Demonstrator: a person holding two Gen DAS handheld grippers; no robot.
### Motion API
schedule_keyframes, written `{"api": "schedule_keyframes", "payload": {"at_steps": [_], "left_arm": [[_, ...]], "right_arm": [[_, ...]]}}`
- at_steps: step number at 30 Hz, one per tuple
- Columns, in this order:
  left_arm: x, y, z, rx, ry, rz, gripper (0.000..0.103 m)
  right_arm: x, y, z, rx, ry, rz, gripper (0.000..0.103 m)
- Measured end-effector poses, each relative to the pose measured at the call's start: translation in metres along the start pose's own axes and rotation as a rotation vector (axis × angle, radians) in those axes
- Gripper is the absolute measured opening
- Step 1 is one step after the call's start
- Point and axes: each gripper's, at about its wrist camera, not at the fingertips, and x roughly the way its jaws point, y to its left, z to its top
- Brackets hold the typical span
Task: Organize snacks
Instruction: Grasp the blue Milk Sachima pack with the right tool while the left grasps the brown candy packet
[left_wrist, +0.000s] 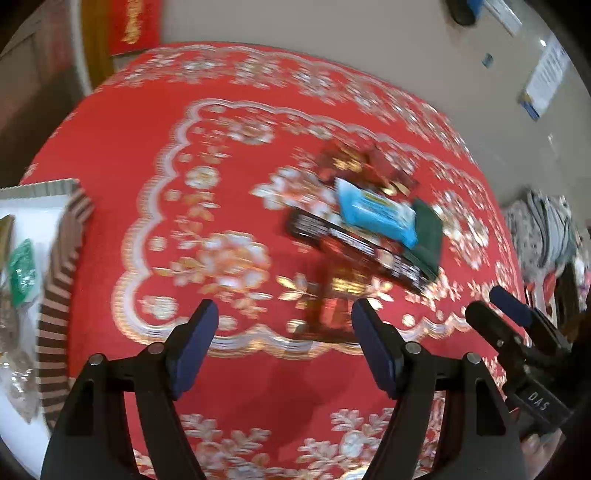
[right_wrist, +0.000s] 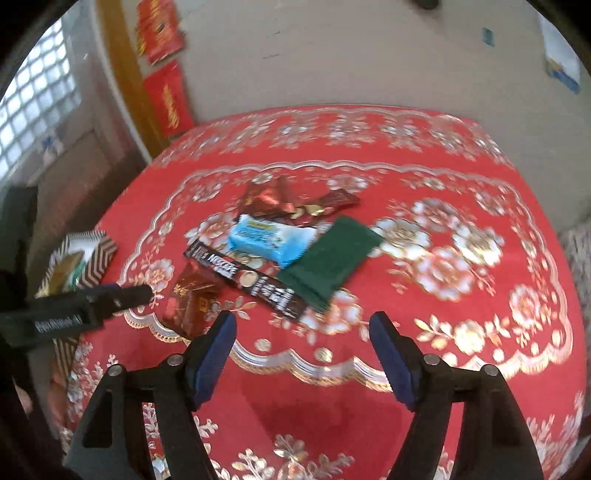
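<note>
**A:** Both tongs are released and carrying nothing. Your left gripper (left_wrist: 284, 317) hangs spread above the red tablecloth (left_wrist: 122, 147), and your right gripper (right_wrist: 303, 328) is parted the same way, with bare cloth between its pads.

**B:** Where are the snacks?

**A:** Start with the striped box (right_wrist: 101, 258) at your left edge of the table; a few packets already lie in it, so I judge it is the place you are sorting into. Next comes the loose heap mid-table. Its biggest piece is the green packet (right_wrist: 332, 258), flat, long axis running from near-left to far-right in the right wrist view. The black Nescafé stick (right_wrist: 243, 277) lies across its near end, pointing from far-left to near-right.

**B:** And the smaller ones?

**A:** The blue wrapper (right_wrist: 269, 240) rests on top, partly over the green packet, so lifting it first looks sensible. Dark red packets (right_wrist: 280, 199) sit behind. One red packet (right_wrist: 188, 299) lies apart, nearest your left gripper, long axis roughly toward you. That is likely your easiest pick.
</note>
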Motion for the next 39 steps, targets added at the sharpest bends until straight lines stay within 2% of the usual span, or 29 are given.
{"api": "schedule_keyframes", "payload": {"at_steps": [4,7,9,10,11,12,13,14,16,18,21,26,28,32,35,38,39], "left_arm": [[0.010,-0.022,0.002,0.043,0.006,0.007,0.075],[0.024,-0.032,0.005,0.073,0.017,0.047,0.075],[0.035,-0.035,0.004,0.079,0.033,0.036,0.075],[0.035,-0.037,0.003,0.094,0.007,0.039,0.074],[0.033,-0.038,0.002,0.111,-0.019,0.052,0.069],[0.034,-0.038,0.002,0.120,-0.018,0.061,0.046],[0.034,-0.037,0.002,0.134,-0.021,0.077,0.035],[0.033,-0.035,0.003,0.145,-0.020,0.073,0.029],[0.032,-0.028,0.004,0.139,-0.008,0.049,0.029],[0.029,-0.021,0.003,0.139,-0.012,0.060,0.029],[0.023,-0.009,0.000,0.133,-0.023,0.064,0.029],[0.011,0.003,-0.005,0.117,-0.031,0.064,0.029],[0.009,0.006,-0.004,0.118,-0.030,0.057,0.029],[0.008,0.009,-0.004,0.114,-0.024,0.055,0.029],[0.010,0.011,-0.005,0.110,-0.011,0.051,0.029],[0.011,0.011,-0.006,0.108,-0.005,0.049,0.029],[0.012,0.010,-0.007,0.108,-0.002,0.049,0.029]], "right_arm": [[-0.003,-0.013,-0.001,0.048,-0.011,0.005,0.076],[-0.003,-0.017,-0.003,0.055,-0.003,0.012,0.076],[-0.002,-0.018,-0.004,0.058,-0.005,0.011,0.076],[-0.002,-0.019,-0.003,0.064,-0.009,0.013,0.076],[-0.001,-0.020,-0.002,0.072,-0.015,0.017,0.076],[0.000,-0.019,0.001,0.075,-0.019,0.024,0.076],[0.001,-0.018,0.004,0.069,-0.025,0.031,0.076],[0.004,-0.015,0.008,0.058,-0.029,0.036,0.076],[0.011,-0.005,0.019,-0.003,-0.041,0.056,0.076],[0.024,0.009,0.030,-0.091,-0.037,0.065,0.076],[0.049,0.034,0.043,-0.262,-0.029,0.034,0.076],[0.082,0.059,0.052,-0.453,0.000,-0.005,0.076],[0.090,0.060,0.056,-0.469,0.008,-0.010,0.076],[0.104,0.051,0.067,-0.430,0.062,0.051,0.074],[0.115,0.047,0.066,-0.432,0.113,0.080,0.068],[0.117,0.050,0.062,-0.432,0.128,0.085,0.053],[0.117,0.053,0.062,-0.431,0.128,0.090,0.044]]}}
